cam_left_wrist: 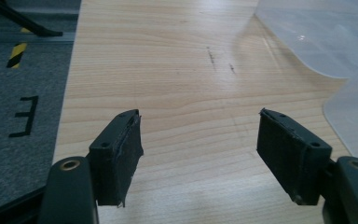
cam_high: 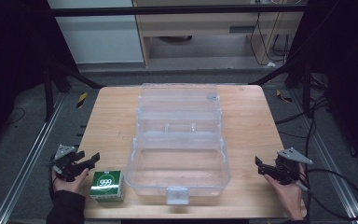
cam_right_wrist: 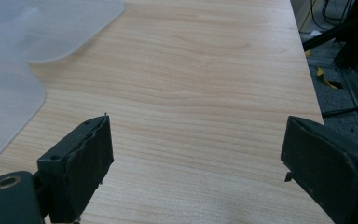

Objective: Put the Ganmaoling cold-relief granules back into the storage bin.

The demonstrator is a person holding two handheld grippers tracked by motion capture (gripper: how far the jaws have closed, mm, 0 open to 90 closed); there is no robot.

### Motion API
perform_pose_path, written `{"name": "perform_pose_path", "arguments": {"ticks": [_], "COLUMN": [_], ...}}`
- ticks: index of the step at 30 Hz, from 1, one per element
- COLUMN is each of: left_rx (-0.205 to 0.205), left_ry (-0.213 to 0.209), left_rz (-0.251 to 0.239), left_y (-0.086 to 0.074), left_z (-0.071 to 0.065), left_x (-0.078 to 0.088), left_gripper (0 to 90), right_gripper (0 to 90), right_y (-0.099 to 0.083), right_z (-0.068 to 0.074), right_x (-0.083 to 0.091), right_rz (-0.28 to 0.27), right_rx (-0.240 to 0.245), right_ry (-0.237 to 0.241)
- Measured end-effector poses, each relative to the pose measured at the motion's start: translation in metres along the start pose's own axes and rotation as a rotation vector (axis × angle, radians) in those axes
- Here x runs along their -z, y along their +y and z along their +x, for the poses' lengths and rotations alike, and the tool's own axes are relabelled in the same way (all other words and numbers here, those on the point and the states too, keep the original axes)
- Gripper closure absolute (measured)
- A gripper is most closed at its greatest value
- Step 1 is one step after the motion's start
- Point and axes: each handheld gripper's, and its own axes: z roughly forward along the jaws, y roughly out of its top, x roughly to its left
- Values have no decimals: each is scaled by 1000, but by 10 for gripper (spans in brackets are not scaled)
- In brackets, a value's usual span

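Wooden tabletop (cam_high: pixel 112 121), pale grain, on a dark frame over grey carpet; a desk with cables stands beyond.

Count: one clear plastic organizer box (cam_high: pixel 177 144), lid thrown open away from me, tiers empty. One green carton marked 999 (cam_high: pixel 106 185), standing near the table's front edge, just beside the box's near left corner and close to my left gripper (cam_high: pixel 86 164). Two grippers, one per hand.

My left gripper sits at the table's left edge, jaws well apart with bare wood between them, gripping nothing. My right gripper (cam_high: pixel 261 166) rests by the right front of the table, well apart from the carton, jaws likewise spread and empty.

Left gripper view: pads (cam_left_wrist: pixel 126 149) over bare wood, the box's clear edge (cam_left_wrist: pixel 335 51) at upper right, and floor tape marks to the left. Right gripper view: pads (cam_right_wrist: pixel 95 151), the box's rounded corners (cam_right_wrist: pixel 9 93) at left, and the table's right edge. The high view alone gives me the carton's printed numerals.
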Motion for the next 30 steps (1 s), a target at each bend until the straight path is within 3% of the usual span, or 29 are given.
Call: {"name": "perform_pose_path", "arguments": {"ticks": [16, 24, 30], "left_rx": [-120, -183, -257], "left_ry": [-112, -171, -232], "left_rz": [-19, 15, 38], "left_y": [22, 31, 39], "left_z": [-12, -9, -10], "left_x": [17, 29, 40], "left_gripper": [231, 215, 193], "right_gripper": [74, 69, 68], "right_y": [-6, -7, -7], "right_z": [5, 7, 8], "right_x": [-3, -5, -6], "right_rz": [20, 32, 36], "right_rx": [47, 62, 67], "right_ry": [-2, 11, 14]}}
